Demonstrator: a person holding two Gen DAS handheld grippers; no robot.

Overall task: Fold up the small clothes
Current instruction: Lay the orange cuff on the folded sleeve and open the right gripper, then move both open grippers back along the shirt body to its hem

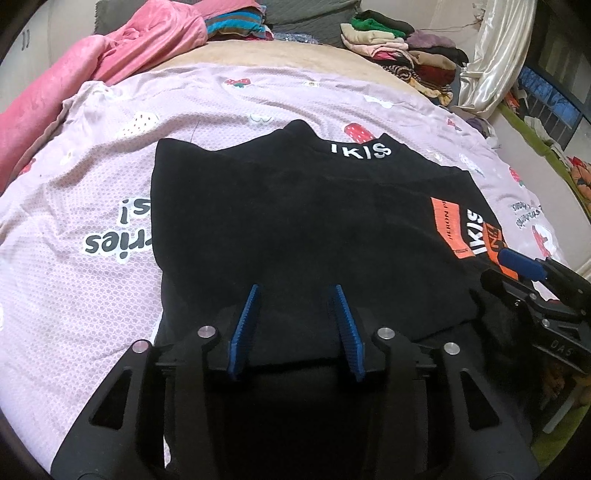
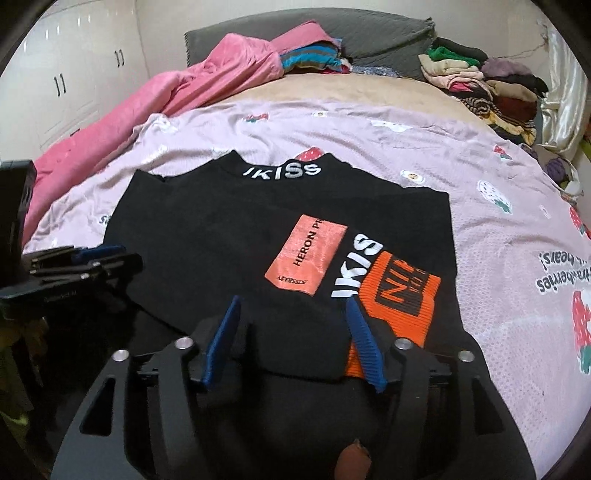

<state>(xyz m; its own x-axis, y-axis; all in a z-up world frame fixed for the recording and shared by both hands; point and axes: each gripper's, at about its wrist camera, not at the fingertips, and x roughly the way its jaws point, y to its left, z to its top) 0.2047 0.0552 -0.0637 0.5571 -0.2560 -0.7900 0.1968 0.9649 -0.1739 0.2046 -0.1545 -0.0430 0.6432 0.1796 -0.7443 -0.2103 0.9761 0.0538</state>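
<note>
A black top (image 1: 295, 206) with white "IKISS" lettering on the collar lies folded on the pink strawberry-print sheet (image 1: 92, 192). An orange label (image 2: 306, 258) and an orange ribbed cuff (image 2: 402, 295) rest on the top's right side (image 2: 229, 229). My left gripper (image 1: 295, 291) hangs over the near hem with its blue pads apart and nothing pinched; it also shows at the left edge of the right wrist view (image 2: 99, 254). My right gripper (image 2: 293, 301) stands open over the near hem beside the cuff. In the left wrist view it shows at the right (image 1: 517, 262).
A rumpled pink blanket (image 1: 110, 62) lies along the far left. A stack of folded clothes (image 1: 406, 48) sits at the far right, with a grey pillow (image 2: 369, 33) behind. White wardrobe doors (image 2: 74, 74) stand to the left and a pale curtain (image 1: 495, 55) hangs at the right.
</note>
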